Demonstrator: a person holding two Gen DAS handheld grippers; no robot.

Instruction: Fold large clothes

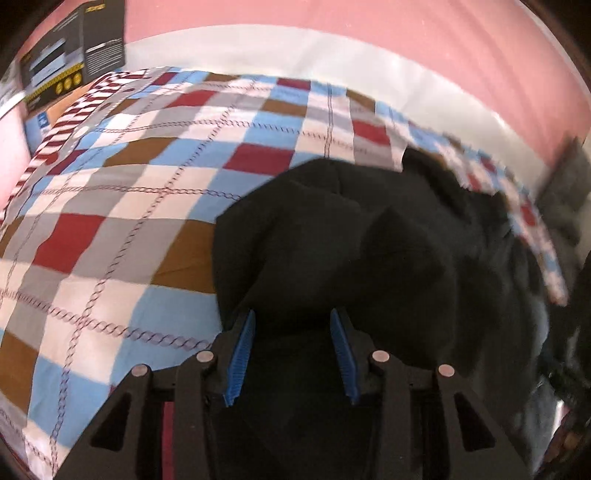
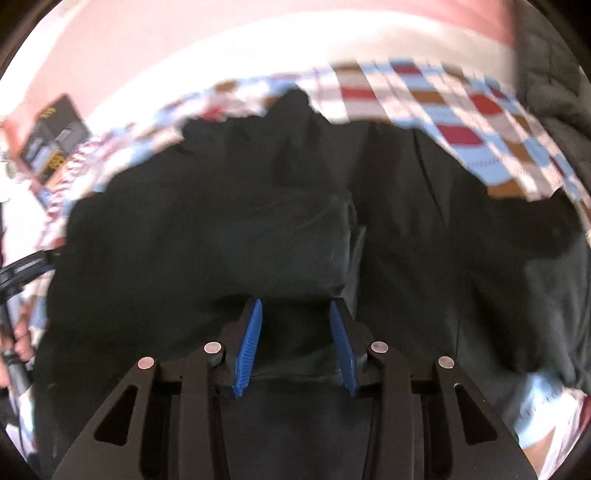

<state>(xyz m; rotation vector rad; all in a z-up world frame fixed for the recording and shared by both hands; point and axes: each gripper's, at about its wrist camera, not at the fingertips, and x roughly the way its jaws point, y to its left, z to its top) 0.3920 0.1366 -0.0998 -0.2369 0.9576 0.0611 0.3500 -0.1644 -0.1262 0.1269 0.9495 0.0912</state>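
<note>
A large black garment [image 1: 354, 236] lies bunched on a checked bed sheet [image 1: 129, 177]. My left gripper [image 1: 291, 314] hovers over its near left part, jaws open, with black cloth between and under the blue pads [image 1: 240, 354]. In the right wrist view the garment [image 2: 258, 206] fills most of the frame, with a folded thicker part [image 2: 295, 240] just ahead. My right gripper [image 2: 295, 306] is open over it, blue pads [image 2: 249, 343] apart, cloth lying between them. Whether either gripper touches the cloth I cannot tell.
A dark printed box [image 1: 70, 48] stands at the bed's far left corner, also in the right wrist view [image 2: 51, 136]. A pink wall [image 1: 406, 33] and white bed edge [image 1: 295, 51] lie beyond. A grey padded item [image 2: 554, 74] is at far right. The other hand-held gripper [image 2: 22, 266] shows at left.
</note>
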